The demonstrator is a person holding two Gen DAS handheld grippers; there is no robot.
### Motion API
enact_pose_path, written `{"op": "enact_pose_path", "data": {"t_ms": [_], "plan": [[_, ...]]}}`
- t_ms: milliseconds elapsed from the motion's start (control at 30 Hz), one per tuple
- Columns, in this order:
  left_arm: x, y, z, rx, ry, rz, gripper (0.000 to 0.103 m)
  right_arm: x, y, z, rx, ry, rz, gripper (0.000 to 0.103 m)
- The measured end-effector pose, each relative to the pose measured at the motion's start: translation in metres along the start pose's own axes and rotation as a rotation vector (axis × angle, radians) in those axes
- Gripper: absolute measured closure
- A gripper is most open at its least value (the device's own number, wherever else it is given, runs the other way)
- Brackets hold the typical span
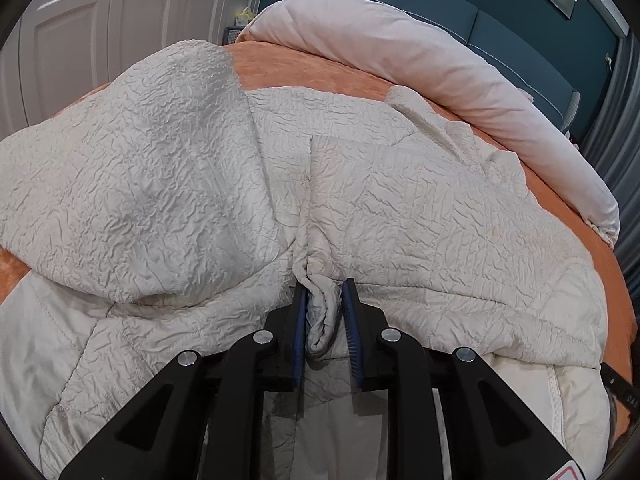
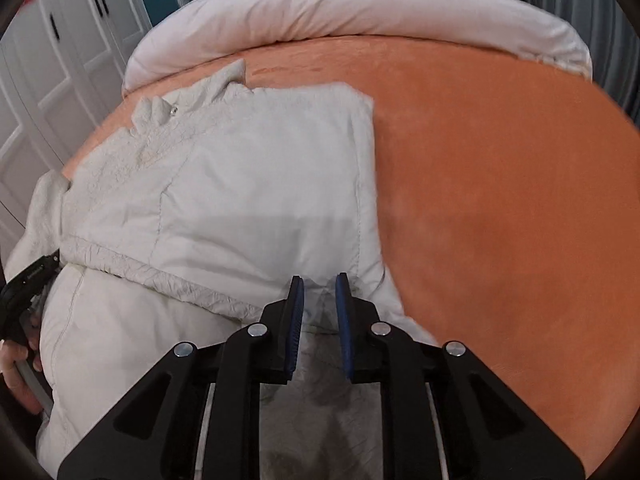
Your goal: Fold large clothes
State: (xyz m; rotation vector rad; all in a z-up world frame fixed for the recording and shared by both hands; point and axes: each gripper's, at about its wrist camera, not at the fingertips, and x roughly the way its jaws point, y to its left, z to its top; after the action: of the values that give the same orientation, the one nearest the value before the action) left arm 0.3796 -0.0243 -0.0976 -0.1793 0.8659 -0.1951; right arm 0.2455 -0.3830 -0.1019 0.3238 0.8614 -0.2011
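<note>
left wrist view looks down the left gripper (image 1: 325, 292) onto a cream quilted jacket (image 1: 400, 208) spread over an orange bedspread (image 1: 312, 70). its jaws are closed on a bunched fold of the jacket's fabric, which bulges out between the blue pads (image 1: 298, 332). to the left, a crinkled hood or folded-over panel (image 1: 132, 184) is humped up loosely, not pressed flat. behind the jacket, a pale pink duvet (image 1: 420, 52) is rolled toward the headboard, probably pushed back to give a flat working area.

in the right wrist view, the right gripper (image 2: 319, 284) sits at the near edge of a smoother, already doubled panel of the same jacket, near its corner seam. fabric shows between the blue pads (image 2: 343, 320) and the gap is narrow, but i cannot tell whether they truly pinch the cloth or only straddle it. at the far left edge the person's other hand (image 2: 18, 364) appears with the other tool. a metal snap (image 2: 173, 110) shows near the collar.

holding two spaced points along the near hem seems meant to lift that edge evenly and carry it over. the fold looks partly done; the padded fabric will likely resist creasing.
</note>
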Motion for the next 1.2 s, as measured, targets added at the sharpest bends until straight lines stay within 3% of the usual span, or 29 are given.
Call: {"op": "enact_pose_path", "data": {"t_ms": [67,133,167,267,300,367,433,600,667,767,867,933,967,1000,1100,1200], "plan": [[-0.001,0.000,0.002,-0.004,0.007,-0.002,0.083,0.004,0.002,-0.002,-0.014,-0.031,-0.028,0.088],[-0.005,0.004,0.007,-0.034,0.026,-0.026,0.082,0.005,0.015,-0.010,-0.076,-0.072,-0.110,0.088],[-0.010,0.009,0.009,-0.059,0.038,-0.040,0.076,0.004,0.020,-0.012,-0.101,-0.084,-0.141,0.087],[-0.047,0.037,0.015,-0.164,0.011,-0.080,0.046,0.004,0.030,-0.017,-0.152,-0.108,-0.211,0.087],[-0.069,0.054,0.017,-0.209,-0.037,-0.072,0.031,0.004,0.029,-0.017,-0.150,-0.113,-0.210,0.087],[-0.108,0.097,0.021,-0.281,-0.144,0.007,0.016,0.002,0.025,-0.015,-0.136,-0.119,-0.194,0.087],[-0.128,0.137,0.027,-0.326,-0.188,0.069,0.017,0.000,0.022,-0.016,-0.124,-0.126,-0.185,0.086],[-0.138,0.270,0.042,-0.480,-0.141,0.299,0.017,0.000,0.026,-0.018,-0.123,-0.137,-0.195,0.085],[-0.134,0.312,0.043,-0.578,-0.108,0.322,0.017,-0.001,0.026,-0.020,-0.129,-0.140,-0.203,0.085],[-0.119,0.357,0.040,-0.743,-0.055,0.257,0.017,0.000,0.028,-0.020,-0.138,-0.143,-0.217,0.085],[-0.113,0.361,0.049,-0.748,-0.076,0.265,0.019,0.000,0.029,-0.020,-0.138,-0.146,-0.221,0.085],[-0.105,0.350,0.062,-0.668,-0.055,0.259,0.046,0.000,0.028,-0.020,-0.138,-0.146,-0.219,0.085],[-0.101,0.347,0.067,-0.635,-0.031,0.254,0.071,0.000,0.028,-0.020,-0.135,-0.147,-0.218,0.085],[-0.099,0.339,0.074,-0.609,-0.018,0.241,0.088,0.000,0.028,-0.020,-0.134,-0.148,-0.218,0.085],[-0.123,0.308,0.100,-0.538,-0.095,0.193,0.100,0.000,0.028,-0.021,-0.127,-0.152,-0.214,0.085],[-0.155,0.239,0.136,-0.391,-0.189,0.125,0.102,0.000,0.026,-0.021,-0.114,-0.157,-0.201,0.085]]}}
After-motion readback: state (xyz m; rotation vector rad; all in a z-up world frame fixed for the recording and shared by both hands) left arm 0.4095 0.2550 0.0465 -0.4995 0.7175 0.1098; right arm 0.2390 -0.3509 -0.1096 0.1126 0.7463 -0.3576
